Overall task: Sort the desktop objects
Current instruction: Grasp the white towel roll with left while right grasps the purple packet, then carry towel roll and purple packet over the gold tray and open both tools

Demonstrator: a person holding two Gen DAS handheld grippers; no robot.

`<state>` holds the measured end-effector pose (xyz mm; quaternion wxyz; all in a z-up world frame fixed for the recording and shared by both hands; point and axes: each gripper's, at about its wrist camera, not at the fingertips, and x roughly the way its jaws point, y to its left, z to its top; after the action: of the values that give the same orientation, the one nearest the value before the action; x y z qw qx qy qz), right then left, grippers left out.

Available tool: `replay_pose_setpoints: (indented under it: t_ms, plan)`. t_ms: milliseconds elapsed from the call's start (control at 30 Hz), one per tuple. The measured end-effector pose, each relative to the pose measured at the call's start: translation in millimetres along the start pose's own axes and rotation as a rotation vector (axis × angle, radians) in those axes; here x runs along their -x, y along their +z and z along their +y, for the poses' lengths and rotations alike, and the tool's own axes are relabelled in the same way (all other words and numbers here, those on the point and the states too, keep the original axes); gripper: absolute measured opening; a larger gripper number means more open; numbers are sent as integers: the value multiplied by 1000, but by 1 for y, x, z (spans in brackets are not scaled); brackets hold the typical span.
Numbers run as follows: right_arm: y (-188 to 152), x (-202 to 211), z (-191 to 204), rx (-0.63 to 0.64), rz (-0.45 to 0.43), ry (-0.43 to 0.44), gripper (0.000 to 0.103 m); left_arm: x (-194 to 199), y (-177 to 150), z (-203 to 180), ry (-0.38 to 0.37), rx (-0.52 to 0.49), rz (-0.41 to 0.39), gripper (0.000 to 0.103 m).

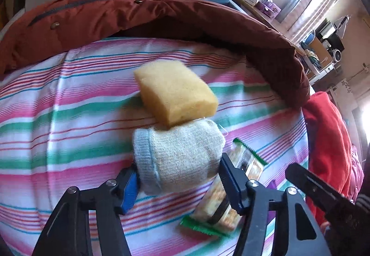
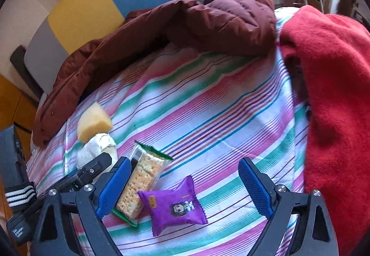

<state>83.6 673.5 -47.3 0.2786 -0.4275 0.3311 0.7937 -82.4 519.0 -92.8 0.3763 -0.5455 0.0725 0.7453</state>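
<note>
The left gripper (image 1: 178, 177) has its jaws set around a rolled pale sock (image 1: 178, 154) in the lower middle of the left wrist view. Both blue pads sit against the roll's sides, so it is clamped on the sock. Just above the sock, touching its top edge, lies a yellow sponge (image 1: 175, 92) at the centre of the frame. To the lower right of the sock, partly under the right finger, lies a clear cracker pack (image 1: 217, 205) with green ends.

In the right wrist view the right gripper (image 2: 185, 186) stands with its jaws wide apart at the bottom of the frame, pads touching nothing. Between them lies a purple snack packet (image 2: 173, 205), and the cracker pack (image 2: 141, 182) rests just beside the left pad, its corner touching or overlapping the packet. All of this lies on a striped cloth (image 2: 219, 117). A maroon jacket (image 1: 138, 13) is draped across the upper part of both frames, and a red blanket (image 2: 335, 105) fills the right edge of the right wrist view.
</note>
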Motion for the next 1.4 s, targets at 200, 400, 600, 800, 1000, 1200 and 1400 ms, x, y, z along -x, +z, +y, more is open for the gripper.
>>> replay_pose_setpoints:
  t_ms: [200, 400, 600, 800, 1000, 1200, 1400]
  plan:
    - [-4, -9, 9, 68, 43, -4, 88, 21, -32, 12, 16, -45, -33, 62]
    - [-10, -17, 21, 153, 102, 13, 86, 48, -69, 41, 43, -16, -55, 62]
    - [-19, -27, 24, 212, 165, -26, 86, 65, -94, 56, 58, 2, -75, 62]
    - [-29, -41, 28, 268, 215, -87, 79, 69, -104, 56, 67, -9, -84, 62]
    - [-31, -41, 33, 331, 194, -120, 60, 66, -104, 53, 77, -25, -89, 63]
    - [-26, -34, 30, 312, 157, -80, 53, 72, -110, 55, 96, -15, -107, 61]
    - [-14, -13, 22, 241, 63, 42, 53, 88, -121, 66, 107, 33, -130, 60]
